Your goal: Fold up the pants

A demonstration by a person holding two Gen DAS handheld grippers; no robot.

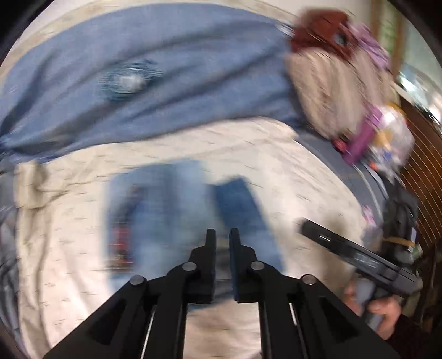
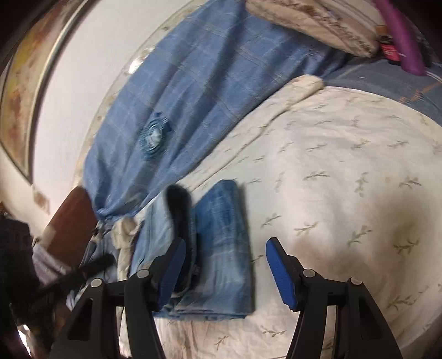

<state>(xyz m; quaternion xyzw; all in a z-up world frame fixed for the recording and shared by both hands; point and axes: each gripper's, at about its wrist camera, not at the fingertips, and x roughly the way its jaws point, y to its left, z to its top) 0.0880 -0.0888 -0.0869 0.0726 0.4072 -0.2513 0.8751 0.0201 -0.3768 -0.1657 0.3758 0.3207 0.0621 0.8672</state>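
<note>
Blue denim pants (image 2: 221,248) lie folded into a compact block on the cream leaf-print bedcover (image 2: 345,179). In the left wrist view the pants (image 1: 179,215) are blurred, just beyond my left gripper (image 1: 222,234), whose jaws stand nearly together with a narrow empty gap. My right gripper (image 2: 225,245) is open and empty, hovering over the folded pants, its blue-padded fingers (image 2: 279,273) on either side of the block. The right gripper body (image 1: 356,256) shows at the right of the left wrist view.
A blue checked sheet (image 2: 193,96) with a round rosette lies along the wall. Cream pillows (image 2: 312,22) and a purple object (image 2: 406,41) sit at the bed's head. A brown headboard (image 2: 71,221) is at left. Clutter and dark wooden furniture (image 1: 425,154) stand at right.
</note>
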